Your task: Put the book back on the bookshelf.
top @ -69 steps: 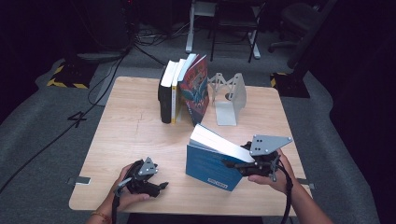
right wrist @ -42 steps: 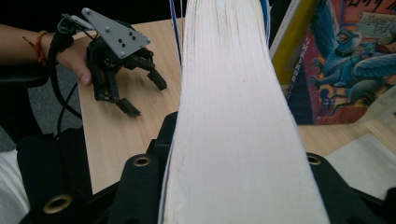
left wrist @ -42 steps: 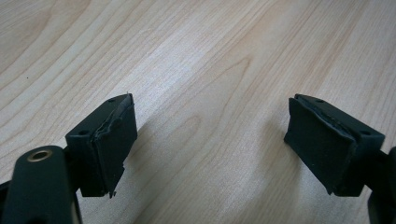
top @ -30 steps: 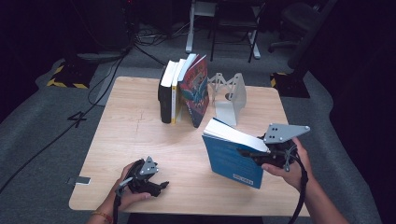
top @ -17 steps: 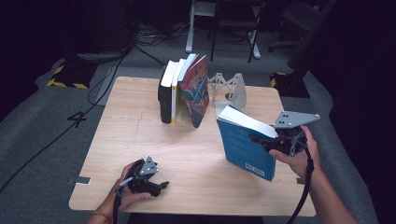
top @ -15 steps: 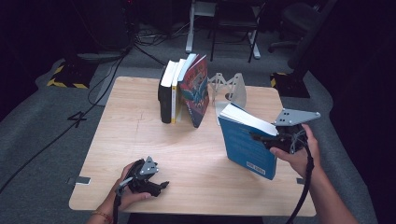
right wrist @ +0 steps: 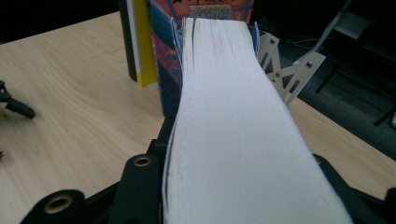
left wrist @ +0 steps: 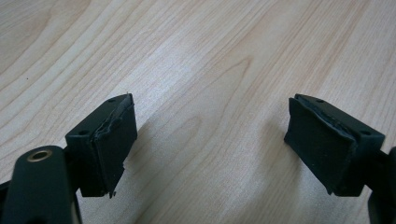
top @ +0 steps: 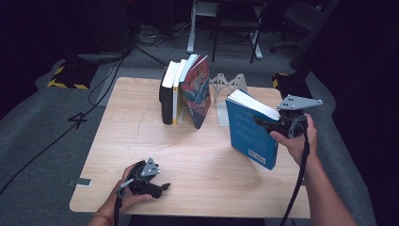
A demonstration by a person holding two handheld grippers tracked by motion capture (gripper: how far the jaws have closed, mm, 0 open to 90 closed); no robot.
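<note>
A thick blue book [top: 250, 129] stands nearly upright above the right side of the wooden table [top: 141, 127], held by its page edge in my right gripper [top: 267, 123]. Its white page block [right wrist: 233, 126] runs between the jaws in the right gripper view. A row of books [top: 184, 92] leans at the back middle, the front one with a red and blue cover [top: 197, 94]. A grey metal bookend [top: 227, 92] stands just right of that row, behind the blue book. My left gripper [top: 157, 187] rests on the table near the front edge, open, with bare wood between its pads [left wrist: 114, 135].
The table's right edge lies just under the held book. Chair and stand legs [top: 226, 28] and cables [top: 117, 61] are on the grey floor behind the table. A black and yellow block [top: 68, 77] sits on the floor at the back left.
My right gripper has carried the blue book to the right and toward the back, turning it from a low tilt to nearly upright. The left gripper has stayed where it was.
</note>
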